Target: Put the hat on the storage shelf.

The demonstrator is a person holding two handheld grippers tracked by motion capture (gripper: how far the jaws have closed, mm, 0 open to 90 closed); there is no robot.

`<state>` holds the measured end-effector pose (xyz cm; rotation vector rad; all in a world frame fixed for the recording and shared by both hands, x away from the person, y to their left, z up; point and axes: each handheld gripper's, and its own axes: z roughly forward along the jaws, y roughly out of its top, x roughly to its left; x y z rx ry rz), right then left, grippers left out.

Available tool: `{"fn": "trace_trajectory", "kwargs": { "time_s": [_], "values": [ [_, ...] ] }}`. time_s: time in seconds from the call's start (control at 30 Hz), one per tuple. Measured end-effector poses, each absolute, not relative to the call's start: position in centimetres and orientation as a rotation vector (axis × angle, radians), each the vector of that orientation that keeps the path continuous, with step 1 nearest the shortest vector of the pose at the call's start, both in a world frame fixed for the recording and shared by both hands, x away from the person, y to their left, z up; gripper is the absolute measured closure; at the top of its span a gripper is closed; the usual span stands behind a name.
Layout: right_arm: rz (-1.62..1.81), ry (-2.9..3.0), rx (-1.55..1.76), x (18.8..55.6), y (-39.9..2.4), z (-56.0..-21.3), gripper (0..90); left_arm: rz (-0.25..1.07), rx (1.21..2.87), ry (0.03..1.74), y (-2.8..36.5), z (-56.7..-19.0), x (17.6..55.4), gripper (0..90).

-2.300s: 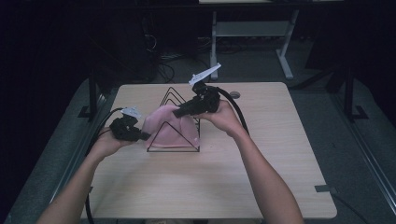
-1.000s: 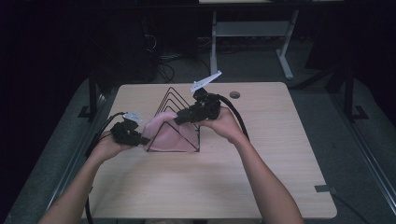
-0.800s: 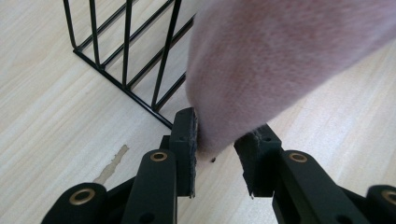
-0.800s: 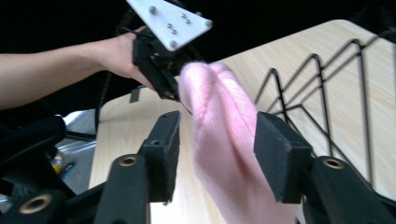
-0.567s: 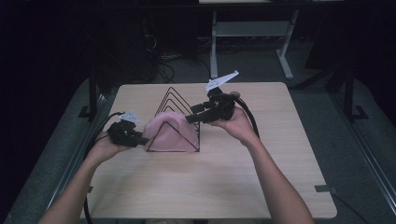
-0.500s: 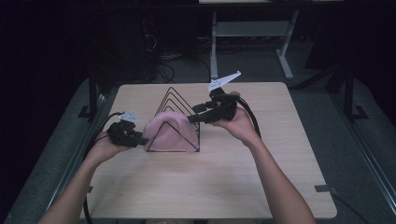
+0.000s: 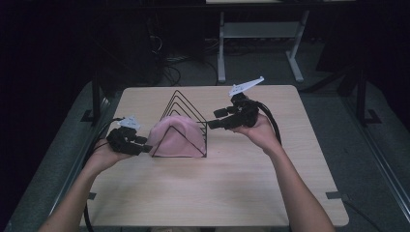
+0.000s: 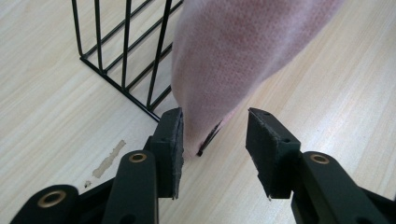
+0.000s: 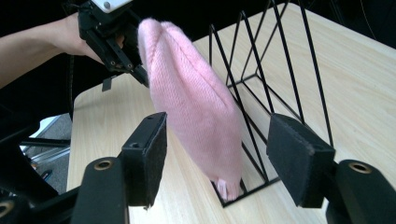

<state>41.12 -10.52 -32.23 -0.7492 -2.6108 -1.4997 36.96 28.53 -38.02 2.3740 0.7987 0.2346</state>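
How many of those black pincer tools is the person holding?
2. The left gripper sits at the left end of the pink knitted hat on the wire rack; the right gripper hangs off the rack's right side. Both stand open.

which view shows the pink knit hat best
The right gripper view: the pink knit hat shows whole from its edge, knit ribs clear, draped over the black wire rack. The high view shows its rounded outline small on the rack's front. The left gripper view shows one lower corner close up.
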Motion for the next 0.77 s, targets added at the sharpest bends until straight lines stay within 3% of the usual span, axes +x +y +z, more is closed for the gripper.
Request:
{"fn": "trace_trajectory", "kwargs": {
  "time_s": [0.33,0.77],
  "values": [
    [-1.495,-2.610,-0.877,39.2,-14.9,-34.1,31.2,0.229,2.335,0.834,29.8,-38.2,35.5,43.2],
    [-1.467,-2.630,-1.074,32.2,-22.4,-39.4,26.6,0.239,2.259,0.856,30.9,-38.6,32.3,35.2]
  ]
}}
